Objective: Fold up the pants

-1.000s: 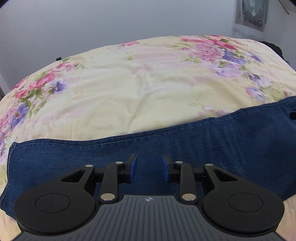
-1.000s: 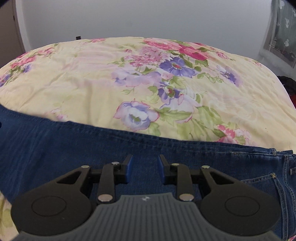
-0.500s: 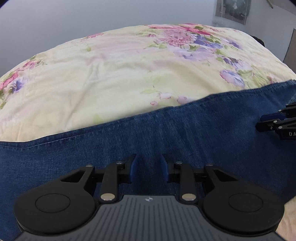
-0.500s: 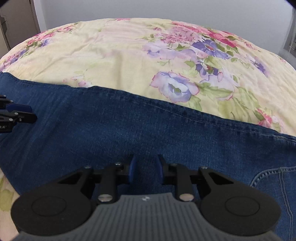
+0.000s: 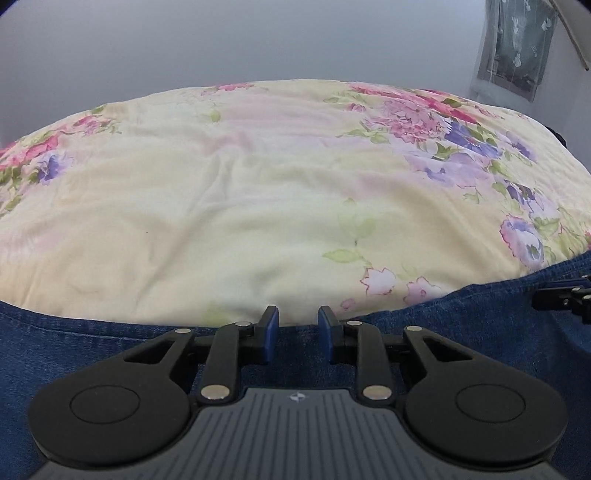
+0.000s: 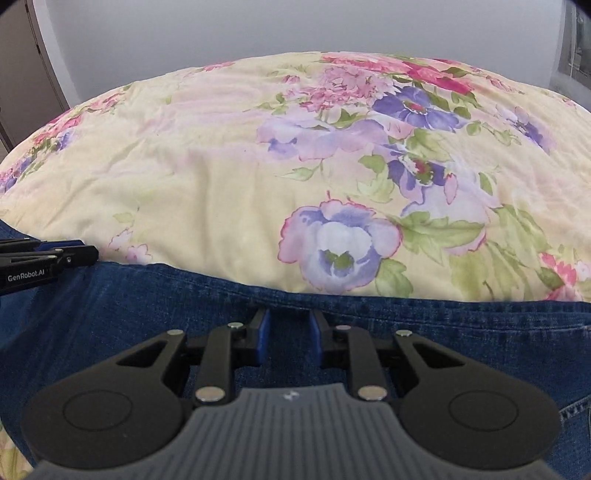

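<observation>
So the jeans (image 5: pixel 461 332) are lying flat across the near side of a bed, on top of a pale yellow bedspread (image 5: pixel 258 192) with pink and purple flowers printed on it. The denim is stretching in a long band from one side of both views to the other, with its far edge running right under both tools.

The left gripper (image 5: pixel 297 325) is pointing down at that far edge, blue pads sitting just about over the seam line. Its jaws have just been closing a bit, but there's a clear gap between them, and I can't make out any cloth actually being pinched, just denim underneath. The right gripper (image 6: pixel 288 332) is doing pretty much the same thing further along the same edge: jaws have just been narrowing, partly apart, fabric below them but nothing visibly squeezed between the pads.

Each tool is showing up at the side of the other one's view, resting low near the denim. A plain grey wall (image 6: pixel 295 26) is sitting behind the bed.
</observation>
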`<state>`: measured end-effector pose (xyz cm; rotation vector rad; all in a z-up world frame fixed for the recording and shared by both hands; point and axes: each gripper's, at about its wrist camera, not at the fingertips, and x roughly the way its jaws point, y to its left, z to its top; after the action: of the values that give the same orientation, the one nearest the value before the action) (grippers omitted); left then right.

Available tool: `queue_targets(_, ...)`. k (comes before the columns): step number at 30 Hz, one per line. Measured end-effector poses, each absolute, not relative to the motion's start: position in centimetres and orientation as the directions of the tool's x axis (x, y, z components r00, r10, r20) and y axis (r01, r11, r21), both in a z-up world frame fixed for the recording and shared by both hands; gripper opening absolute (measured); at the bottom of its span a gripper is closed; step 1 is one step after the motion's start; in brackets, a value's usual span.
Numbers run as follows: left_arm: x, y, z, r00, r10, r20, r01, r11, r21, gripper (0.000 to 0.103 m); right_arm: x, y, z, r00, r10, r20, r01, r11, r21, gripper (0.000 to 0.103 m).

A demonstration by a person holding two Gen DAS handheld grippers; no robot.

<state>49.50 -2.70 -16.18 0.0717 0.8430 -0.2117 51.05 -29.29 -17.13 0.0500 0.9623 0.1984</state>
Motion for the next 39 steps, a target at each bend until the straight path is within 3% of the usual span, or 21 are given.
queue_targets(6,44.3,-2.4,-13.5,0.623,-0.222,-0.75,0.282,0.958,-0.049,0.031,44.4,-31.3,-13.3,0.559,0.216,-0.801,-0.182,0.974,0.135,0.019)
queue_targets(12,39.8,-3.5,-13.4,0.588,-0.221,-0.778,0.322,0.946,-0.025,0.031,34.9,-35.5,-11.6,0.564,0.153,-0.812,-0.179,0.982,0.061,0.019)
queue_targets(17,38.9,-3.3,-16.1,0.55,-0.124,-0.826,0.271,0.962,0.037,0.019,29.3,-37.7,-14.9,0.507,0.084,-0.858,-0.188,0.982,-0.015,0.018)
queue_targets(23,39.2,-2.7,-15.8,0.522,-0.053,-0.851,0.184,0.982,0.051,0.012,27.6,-37.9,-16.0,0.534,0.073,-0.842,-0.208,0.977,-0.047,0.018)
queue_targets(28,39.2,-3.8,-14.5,0.547,-0.079,-0.833,0.194,0.98,0.034,0.013,27.5,-42.0,-12.5,0.564,0.125,-0.816,-0.149,0.988,0.048,0.017)
queue_targets(32,40.1,-5.6,-14.1,0.557,-0.096,-0.825,0.201,0.979,0.022,0.013,28.7,-48.2,-9.7,0.644,0.044,-0.764,-0.049,0.999,0.016,0.018)
queue_targets(34,40.7,-6.5,-14.1,0.561,-0.104,-0.821,0.212,0.977,0.021,0.013,30.5,-52.2,-8.8,0.665,0.0,-0.747,0.039,0.999,0.035,0.024)
queue_targets(36,41.4,-7.0,-14.2,0.568,-0.105,-0.816,0.215,0.976,0.025,0.013,32.8,-56.2,-8.3,0.673,-0.029,-0.739,0.107,0.993,0.058,0.043)
queue_targets(39,42.6,-7.1,-14.8,0.561,-0.105,-0.821,0.21,0.978,0.018,0.013,36.4,-61.3,-7.8,0.693,-0.094,-0.715,0.211,0.974,0.077,0.043)
